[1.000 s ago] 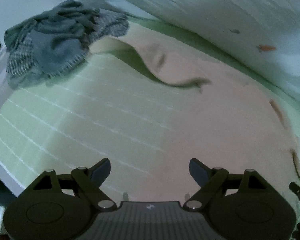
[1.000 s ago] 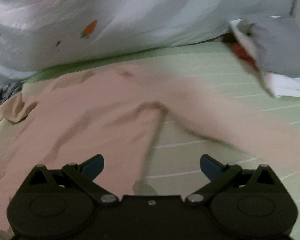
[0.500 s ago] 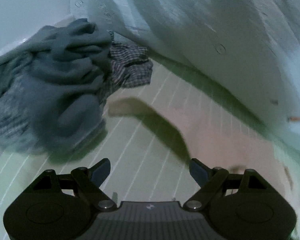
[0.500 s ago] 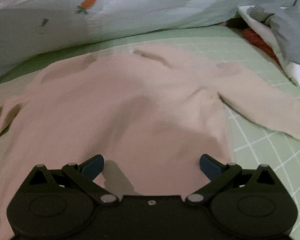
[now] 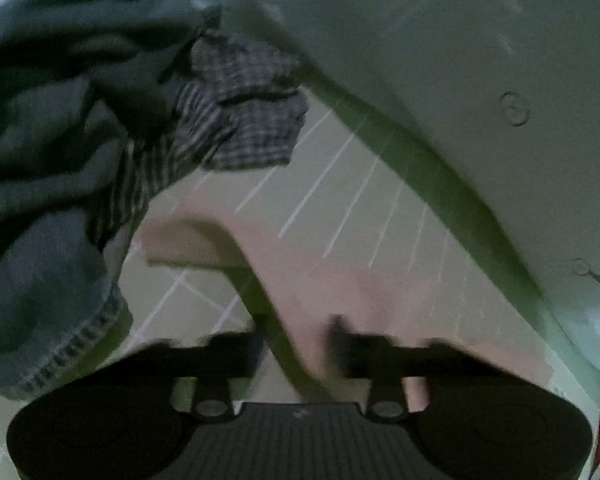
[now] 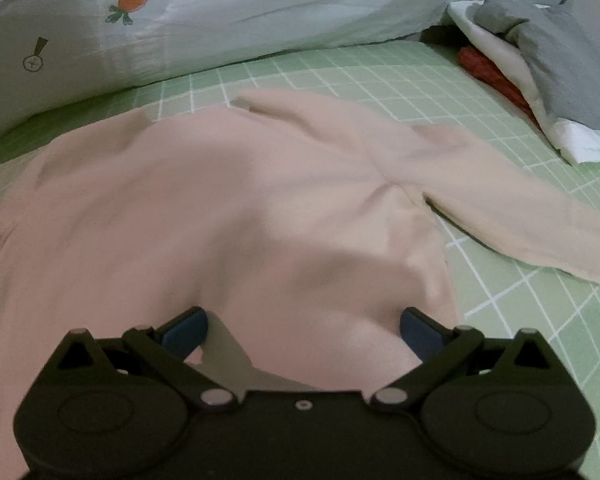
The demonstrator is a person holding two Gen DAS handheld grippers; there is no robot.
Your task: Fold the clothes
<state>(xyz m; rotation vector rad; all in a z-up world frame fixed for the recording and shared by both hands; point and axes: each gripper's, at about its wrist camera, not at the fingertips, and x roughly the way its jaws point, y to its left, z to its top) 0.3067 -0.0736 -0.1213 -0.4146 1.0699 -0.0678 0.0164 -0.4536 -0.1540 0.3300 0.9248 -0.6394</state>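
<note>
A pale pink long-sleeved top (image 6: 228, 216) lies spread on the green checked bed sheet (image 6: 520, 304). Its right sleeve (image 6: 520, 220) stretches out to the right. My right gripper (image 6: 302, 326) is open, low over the body of the top, holding nothing. In the left wrist view the top's left sleeve (image 5: 236, 252) runs from the pile of clothes down toward my left gripper (image 5: 298, 344). That gripper is blurred and its jaws stand part closed around the sleeve; I cannot tell whether they grip it.
A heap of dark grey-blue and checked clothes (image 5: 80, 152) lies at the left. A pale quilt with carrot prints (image 6: 180, 20) runs along the back. A stack of grey, white and red folded clothes (image 6: 540, 76) sits at the back right.
My left gripper moved forward to the sleeve near the clothes heap and its jaws narrowed. My right gripper shifted left over the top's body and stayed open.
</note>
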